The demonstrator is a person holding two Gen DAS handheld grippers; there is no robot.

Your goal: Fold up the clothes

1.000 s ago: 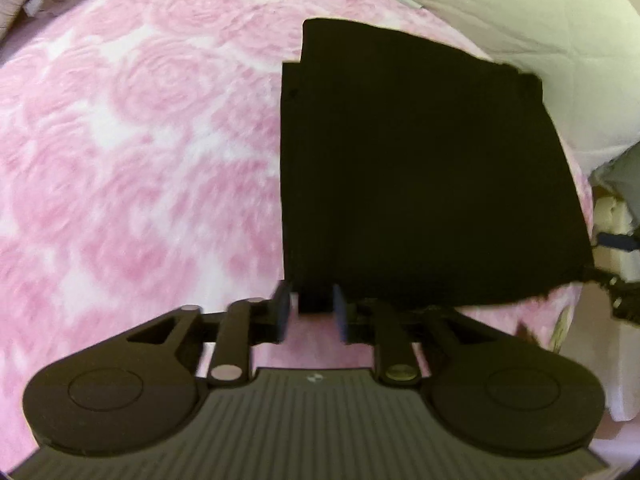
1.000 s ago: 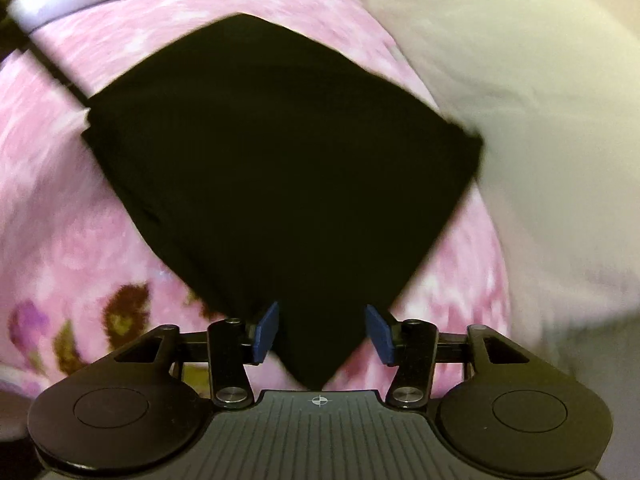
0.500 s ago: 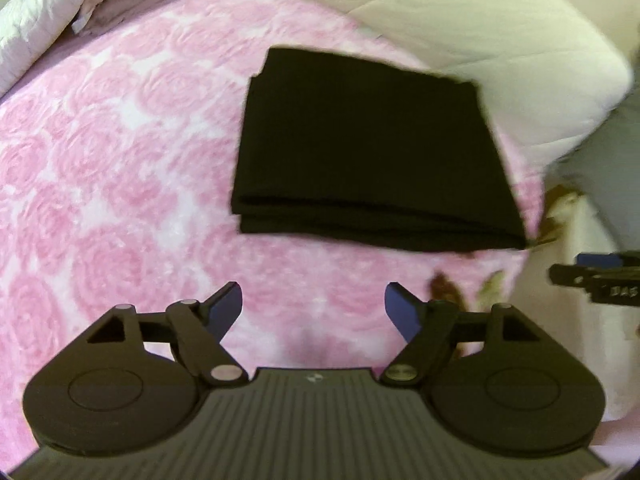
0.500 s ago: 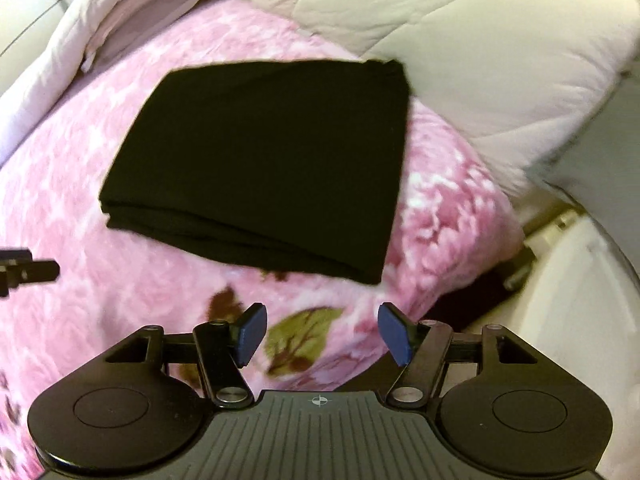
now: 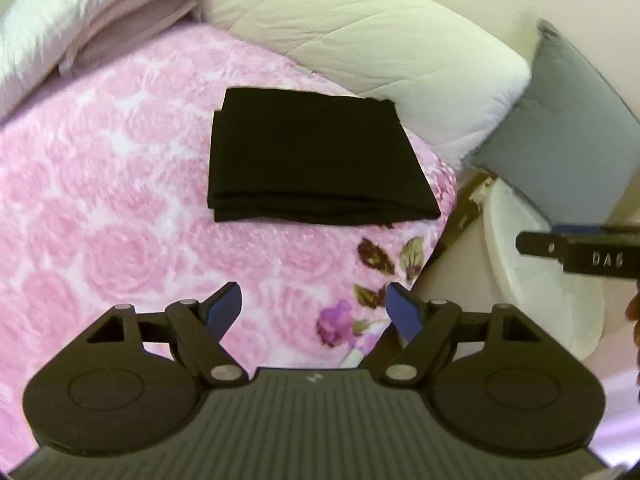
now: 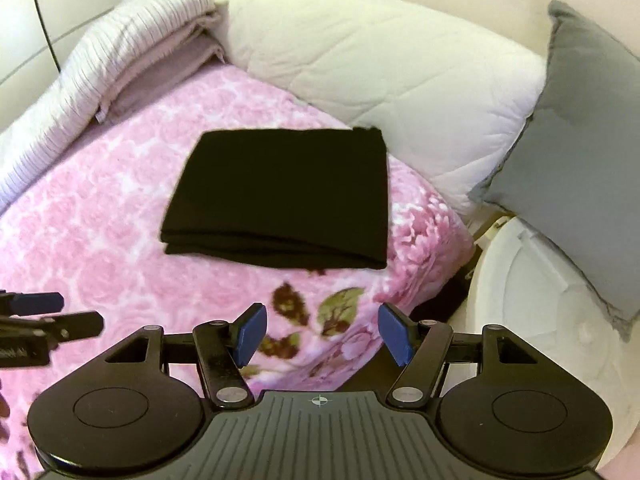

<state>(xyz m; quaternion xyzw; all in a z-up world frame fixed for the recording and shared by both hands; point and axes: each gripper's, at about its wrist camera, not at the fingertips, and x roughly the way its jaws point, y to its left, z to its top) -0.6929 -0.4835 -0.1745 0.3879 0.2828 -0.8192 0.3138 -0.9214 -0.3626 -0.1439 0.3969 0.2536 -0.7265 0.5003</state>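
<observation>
A black garment (image 5: 316, 156) lies folded into a neat, flat rectangle on the pink rose-patterned blanket (image 5: 100, 184) of the bed, toward the far right of the blanket and just in front of a white quilted pillow (image 5: 360, 40); its stacked layers show along the near edge. A second ago both tools were down at that near edge, the left gripper (image 5: 316, 312) with its jaws closed on the cloth and the right gripper (image 6: 320, 332) straddling a corner. Now both have let go and pulled back and up, so the whole garment sits well clear of them in each wrist view. The left gripper's jaws stand wide apart with nothing between them, only blanket beyond; the right gripper's jaws are likewise apart and empty. Each tool also shows at the edge of the other's view, the two held side by side over the near part of the bed. A grey cushion (image 6: 572, 140) leans at the right, above a white rounded object (image 6: 540, 300) beside the bed, and folded pale bedding (image 6: 120, 56) lies at the far left. Judging by the tidy, squared shape and the release, the last fold of this piece looks finished, and no other loose clothing is in view to take up next.
</observation>
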